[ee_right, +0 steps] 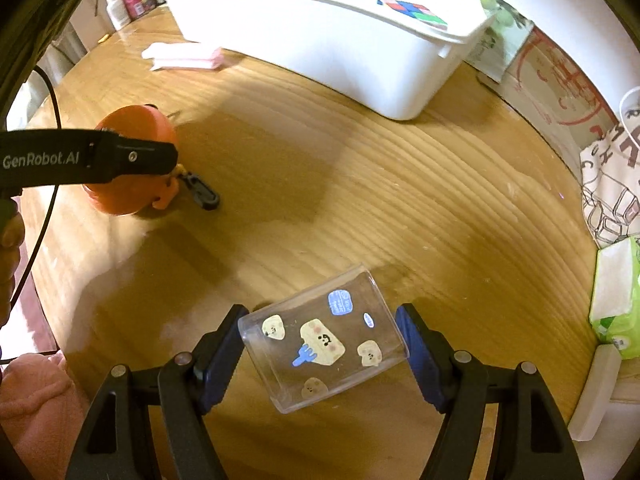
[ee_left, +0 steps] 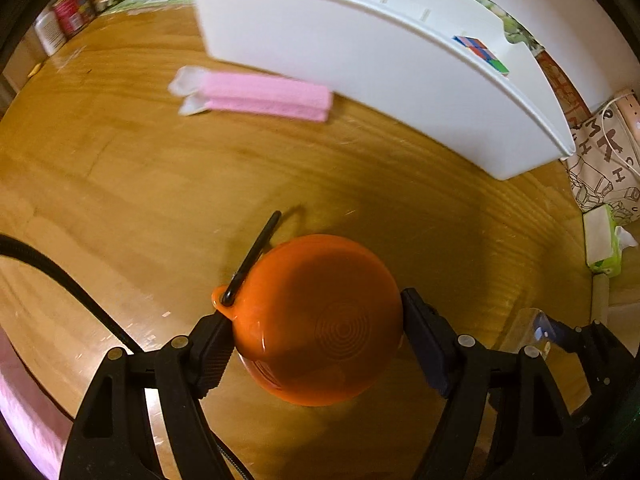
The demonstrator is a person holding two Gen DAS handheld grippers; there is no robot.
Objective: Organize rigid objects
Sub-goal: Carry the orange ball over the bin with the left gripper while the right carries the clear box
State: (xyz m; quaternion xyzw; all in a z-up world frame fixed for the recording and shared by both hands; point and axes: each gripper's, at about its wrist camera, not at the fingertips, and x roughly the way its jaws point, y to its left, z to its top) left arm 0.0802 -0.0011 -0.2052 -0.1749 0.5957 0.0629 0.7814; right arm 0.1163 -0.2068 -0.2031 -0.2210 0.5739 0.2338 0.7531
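My left gripper [ee_left: 316, 328] is shut on a round orange speaker [ee_left: 320, 316] with a black carabiner clip [ee_left: 254, 258] on its loop, held just above the wooden table [ee_left: 140, 184]. The speaker also shows in the right wrist view [ee_right: 132, 128], with the left gripper across it. My right gripper [ee_right: 320, 344] is shut on a clear plastic box [ee_right: 322, 338] with cartoon stickers, held tilted over the table [ee_right: 360, 200]. A white storage bin [ee_left: 360, 60] stands at the back; it also shows in the right wrist view [ee_right: 340, 40]. A coloured puzzle cube [ee_left: 480, 54] lies inside it.
A folded pink cloth [ee_left: 256, 96] lies in front of the bin on the left. A green tissue pack [ee_right: 616, 300] and a printed fabric bag [ee_right: 612, 184] sit at the right edge. Bottles and cans [ee_right: 128, 0] stand at the far left corner.
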